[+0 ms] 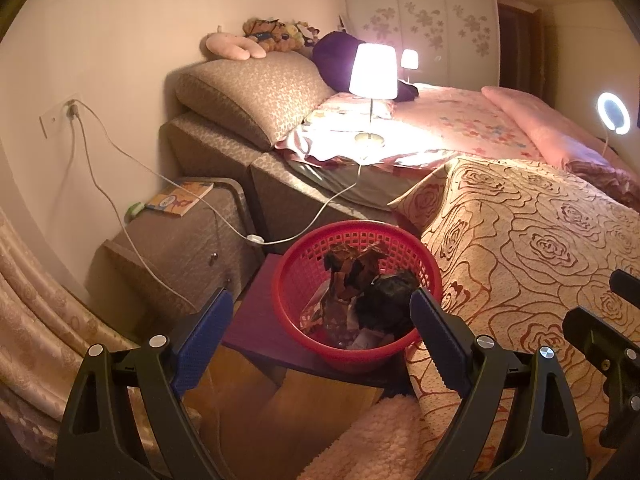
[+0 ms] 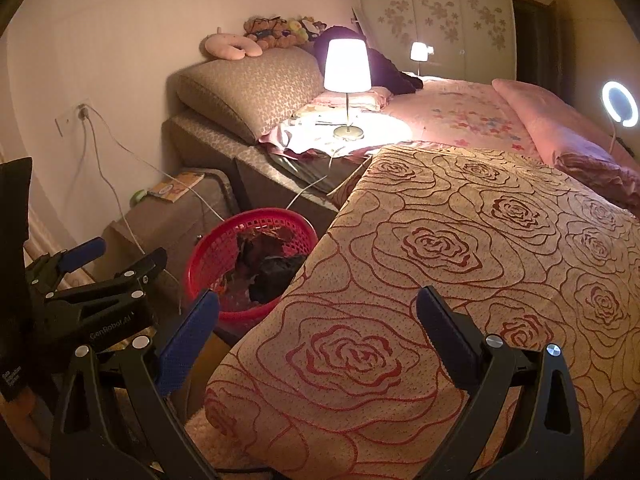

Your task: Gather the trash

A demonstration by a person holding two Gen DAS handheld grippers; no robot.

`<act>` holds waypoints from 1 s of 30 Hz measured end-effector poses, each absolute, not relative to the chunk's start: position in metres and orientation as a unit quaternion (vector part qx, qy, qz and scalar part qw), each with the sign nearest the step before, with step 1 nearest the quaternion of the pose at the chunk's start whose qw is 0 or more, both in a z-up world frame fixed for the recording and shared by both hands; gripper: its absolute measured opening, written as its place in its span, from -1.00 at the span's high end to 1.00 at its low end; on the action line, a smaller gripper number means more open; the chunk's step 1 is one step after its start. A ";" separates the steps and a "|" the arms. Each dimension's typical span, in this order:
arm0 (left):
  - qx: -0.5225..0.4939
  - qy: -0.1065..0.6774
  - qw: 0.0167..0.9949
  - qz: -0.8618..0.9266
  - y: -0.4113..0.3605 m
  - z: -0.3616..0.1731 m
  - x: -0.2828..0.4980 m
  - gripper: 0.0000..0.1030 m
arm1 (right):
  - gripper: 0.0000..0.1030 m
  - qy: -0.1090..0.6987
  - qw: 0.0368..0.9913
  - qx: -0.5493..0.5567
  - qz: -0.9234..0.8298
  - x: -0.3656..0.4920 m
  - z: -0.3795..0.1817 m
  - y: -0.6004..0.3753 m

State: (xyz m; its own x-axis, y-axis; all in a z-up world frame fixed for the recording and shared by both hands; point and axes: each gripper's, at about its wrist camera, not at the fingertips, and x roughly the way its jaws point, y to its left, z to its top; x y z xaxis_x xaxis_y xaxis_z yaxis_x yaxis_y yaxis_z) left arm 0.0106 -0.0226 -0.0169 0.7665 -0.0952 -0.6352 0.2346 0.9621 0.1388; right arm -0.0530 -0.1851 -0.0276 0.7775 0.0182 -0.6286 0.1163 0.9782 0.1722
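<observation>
A red mesh basket (image 1: 296, 256) stands on a purple stool (image 1: 256, 320) beside the bed. It holds crumpled brown and black trash (image 1: 360, 280). My left gripper (image 1: 322, 312) hovers open just above and in front of the basket, with nothing between its blue pads (image 1: 200, 332). In the right wrist view the same red basket (image 2: 212, 252) sits at the left, and the left gripper (image 2: 116, 260) shows as a black tool next to it. My right gripper (image 2: 318, 312) hangs open and empty over the rose-patterned bedspread (image 2: 460, 248).
A lit lamp (image 1: 374, 72) stands on the bed with its cord (image 1: 304, 216) trailing to a wall socket (image 1: 72, 110). A nightstand (image 1: 188, 236) carries a book (image 1: 180, 198). Pillows, plush toys, a ring light (image 1: 612, 112) and a fluffy rug (image 1: 372, 440) surround the spot.
</observation>
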 end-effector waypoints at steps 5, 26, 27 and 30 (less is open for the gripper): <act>0.106 0.333 0.933 -0.089 -0.022 -0.018 0.011 -0.69 | -0.86 0.334 0.937 0.102 -0.026 -0.052 -0.029 -0.186; 0.103 0.341 0.930 -0.088 -0.021 -0.022 0.014 -0.69 | -0.86 0.339 0.935 0.102 -0.025 -0.050 -0.032 -0.186; 0.103 0.341 0.930 -0.088 -0.021 -0.023 0.014 -0.69 | -0.86 0.339 0.935 0.102 -0.025 -0.050 -0.033 -0.186; 0.103 0.342 0.930 -0.089 -0.020 -0.024 0.014 -0.69 | -0.86 0.340 0.935 0.104 -0.025 -0.051 -0.034 -0.187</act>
